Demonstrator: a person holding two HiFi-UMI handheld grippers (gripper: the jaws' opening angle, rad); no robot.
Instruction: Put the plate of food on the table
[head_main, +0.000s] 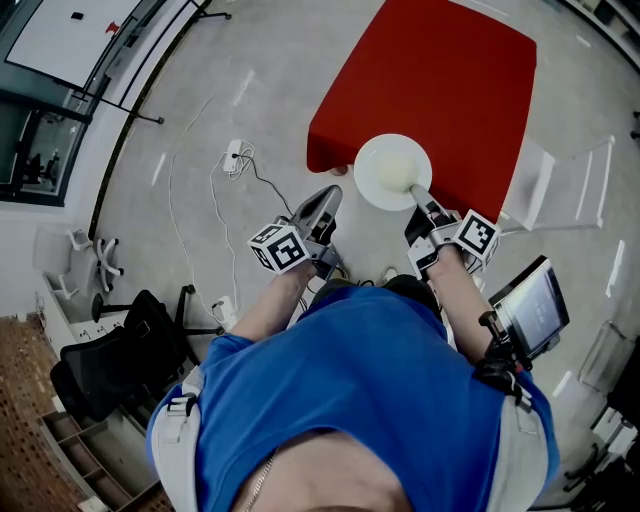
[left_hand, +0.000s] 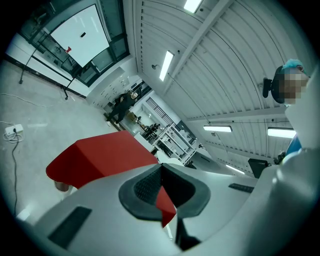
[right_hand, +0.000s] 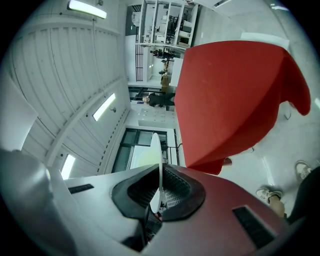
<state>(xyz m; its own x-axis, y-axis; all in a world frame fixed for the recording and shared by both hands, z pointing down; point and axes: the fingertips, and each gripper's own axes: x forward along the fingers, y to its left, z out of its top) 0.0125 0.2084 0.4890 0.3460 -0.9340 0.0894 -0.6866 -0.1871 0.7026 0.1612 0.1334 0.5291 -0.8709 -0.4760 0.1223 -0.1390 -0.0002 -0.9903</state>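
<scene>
A white round plate (head_main: 390, 170) with a pale, creamy inside hangs in the air at the near edge of the red-covered table (head_main: 440, 80). My right gripper (head_main: 420, 190) is shut on its near rim. In the right gripper view the plate (right_hand: 156, 160) shows edge-on, pinched between the dark pads, with the red table (right_hand: 235, 90) ahead. No food can be made out on it. My left gripper (head_main: 322, 205) is held left of the plate, apart from it. Its jaws are together with nothing in them, and it points toward the red table (left_hand: 100, 155).
A white chair (head_main: 570, 185) stands right of the table. A tablet on a stand (head_main: 530, 305) is by my right elbow. A power strip with cables (head_main: 235, 155) lies on the floor to the left. A black chair (head_main: 110, 360) sits behind me on the left.
</scene>
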